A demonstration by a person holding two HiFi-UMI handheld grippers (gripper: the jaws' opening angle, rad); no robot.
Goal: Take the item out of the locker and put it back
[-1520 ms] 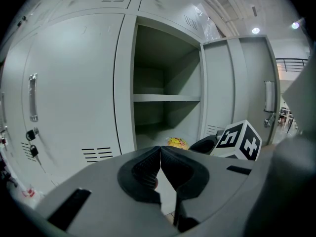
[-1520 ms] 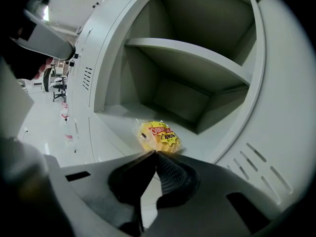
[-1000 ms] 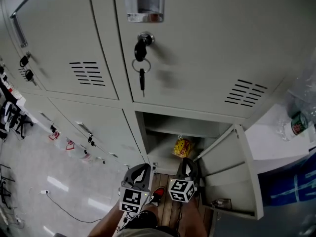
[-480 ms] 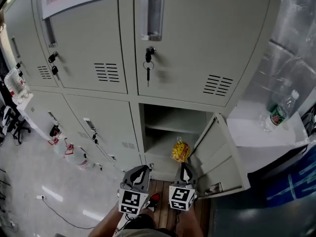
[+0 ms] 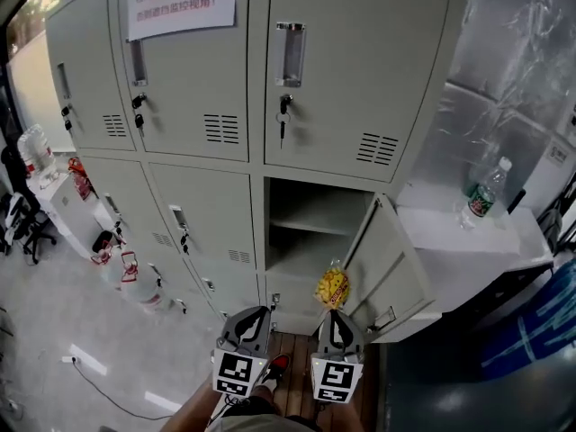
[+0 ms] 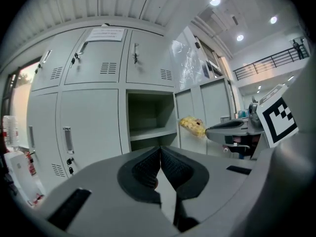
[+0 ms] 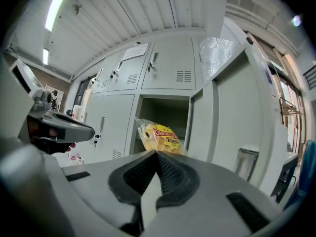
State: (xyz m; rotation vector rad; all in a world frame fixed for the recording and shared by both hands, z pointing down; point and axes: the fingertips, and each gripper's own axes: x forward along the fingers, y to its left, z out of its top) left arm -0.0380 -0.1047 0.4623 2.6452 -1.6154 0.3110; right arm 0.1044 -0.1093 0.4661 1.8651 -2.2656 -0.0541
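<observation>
A yellow snack bag in clear wrap hangs at the tip of my right gripper, whose jaws are shut on its lower edge; the bag shows in the right gripper view just past the pads. It is outside the open locker, in front of the lower shelf. The locker door stands swung out to the right. My left gripper sits beside the right one, jaws shut with nothing in them. From the left gripper view the bag and the open compartment are ahead.
Grey lockers fill the wall, with keys in several doors. A water bottle stands on a white surface to the right. Water jugs and a chair are on the floor at left.
Both grippers have backed away from the locker and risen, so more of the lockers shows. The snack bag has come out of the compartment with the right gripper.
</observation>
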